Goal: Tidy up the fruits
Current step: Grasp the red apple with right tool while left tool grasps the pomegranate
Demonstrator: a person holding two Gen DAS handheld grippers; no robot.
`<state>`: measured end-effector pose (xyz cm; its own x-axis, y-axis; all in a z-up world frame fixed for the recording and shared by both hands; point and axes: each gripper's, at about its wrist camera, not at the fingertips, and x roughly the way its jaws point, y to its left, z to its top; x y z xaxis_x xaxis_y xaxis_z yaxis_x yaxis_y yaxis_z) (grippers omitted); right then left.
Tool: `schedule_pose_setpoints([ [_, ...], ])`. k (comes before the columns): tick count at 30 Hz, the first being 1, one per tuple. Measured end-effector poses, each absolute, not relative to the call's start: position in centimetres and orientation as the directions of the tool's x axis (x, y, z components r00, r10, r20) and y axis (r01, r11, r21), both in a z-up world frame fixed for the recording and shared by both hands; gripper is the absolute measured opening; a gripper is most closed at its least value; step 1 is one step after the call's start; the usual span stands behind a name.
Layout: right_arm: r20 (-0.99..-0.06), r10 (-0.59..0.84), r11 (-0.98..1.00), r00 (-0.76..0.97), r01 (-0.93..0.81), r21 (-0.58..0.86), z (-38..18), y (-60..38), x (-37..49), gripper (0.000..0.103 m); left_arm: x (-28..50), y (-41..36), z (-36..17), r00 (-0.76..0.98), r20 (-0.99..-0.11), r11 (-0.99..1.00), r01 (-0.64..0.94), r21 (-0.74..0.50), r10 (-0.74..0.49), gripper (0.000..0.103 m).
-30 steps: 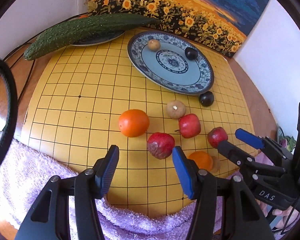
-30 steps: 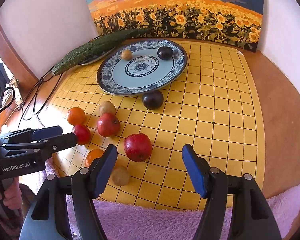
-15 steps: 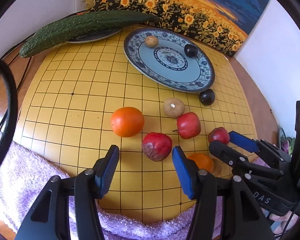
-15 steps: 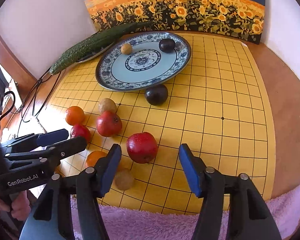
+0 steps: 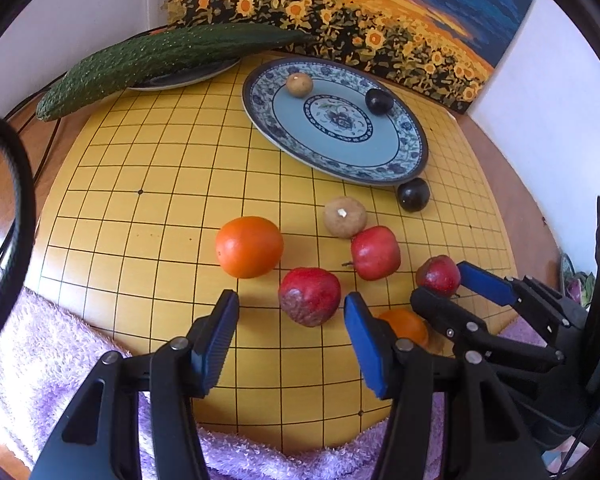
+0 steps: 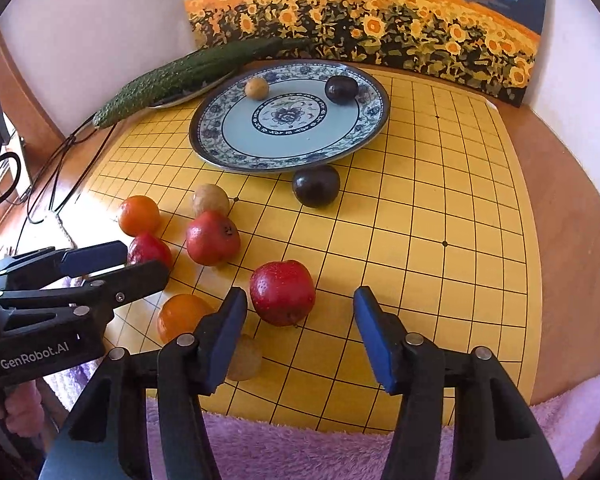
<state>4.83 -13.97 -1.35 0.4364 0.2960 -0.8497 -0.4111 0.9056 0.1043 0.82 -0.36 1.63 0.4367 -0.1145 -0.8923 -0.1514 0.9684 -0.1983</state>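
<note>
Your left claw (image 5: pixel 290 326) hangs partly open over a red fruit (image 5: pixel 309 296) and holds nothing, ready to pick it up. Your right claw (image 6: pixel 300 322) has just been closing; it is still open around the apple (image 6: pixel 282 292), not pinching it. The plate (image 6: pixel 220 130) sits behind, already keeping two small fruits, so the rest likely go there too.

Three red fruits (image 6: pixel 283 292), two oranges (image 6: pixel 139 215), two tan fruits (image 6: pixel 211 199) and a dark plum (image 6: pixel 316 185) are scattered mid-frame; two more are seen on the plate (image 6: pixel 364 136).
</note>
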Motion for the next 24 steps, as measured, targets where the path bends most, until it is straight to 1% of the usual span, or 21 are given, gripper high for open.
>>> schedule_pose_setpoints([
  [2,-0.849,0.300,0.906,0.434,-0.409,0.111,-1.3,-14.0,4.8,0.050,0.8,-0.4,1.6,0.438,-0.892,0.969,-0.149,-0.196,-0.113,0.051],
  [3,-0.848,0.307,0.904,0.431,-0.410,0.119,-1.2,-14.1,4.8,0.047,0.8,-0.4,1.7,0.439,-0.891,0.969,-0.147,-0.200,-0.117,0.050],
  [5,-0.848,0.317,0.901,0.425,-0.415,0.128,-1.2,-14.0,4.9,0.043,0.8,-0.3,1.6,0.440,-0.888,0.966,-0.142,-0.217,-0.135,0.042],
  [6,-0.848,0.319,0.899,0.424,-0.419,0.128,-1.1,-13.8,4.7,0.041,0.8,-0.4,1.6,0.440,-0.886,0.964,-0.139,-0.226,-0.145,0.040],
  [8,-0.847,0.320,0.895,0.425,-0.430,0.123,-1.2,-13.6,4.6,0.038,0.8,-0.5,1.6,0.436,-0.886,0.962,-0.133,-0.237,-0.158,0.033],
  [12,-0.846,0.332,0.886,0.418,-0.445,0.128,-1.2,-13.5,4.7,0.033,0.9,-0.9,1.8,0.426,-0.892,0.966,-0.130,-0.222,-0.148,0.033],
  [24,-0.844,0.348,0.883,0.408,-0.445,0.149,-0.7,-14.0,4.9,0.033,0.3,-0.4,3.1,0.448,-0.883,0.965,-0.137,-0.224,-0.142,0.033],
])
